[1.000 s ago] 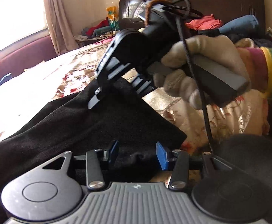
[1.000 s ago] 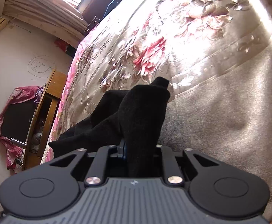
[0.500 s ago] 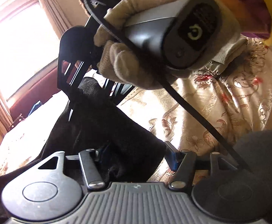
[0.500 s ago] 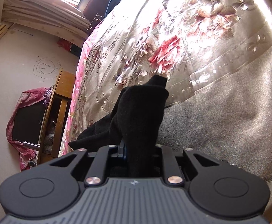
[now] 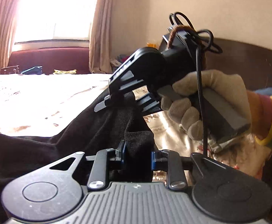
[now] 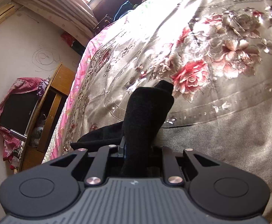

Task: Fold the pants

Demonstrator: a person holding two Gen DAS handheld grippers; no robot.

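Nearest, the left tongs (image 5: 137, 158) are closing on a bunch of the black pants (image 5: 79, 130), cloth already between the blue pads. Beyond them the right tongs (image 6: 136, 147), in a gloved hand (image 5: 201, 100), pinch another bunch tight. The pants hang lifted over the near edge of the bed (image 6: 220, 56), trailing toward its far side. Level both grips and pull taut first; the hem's whereabouts is probably hidden.
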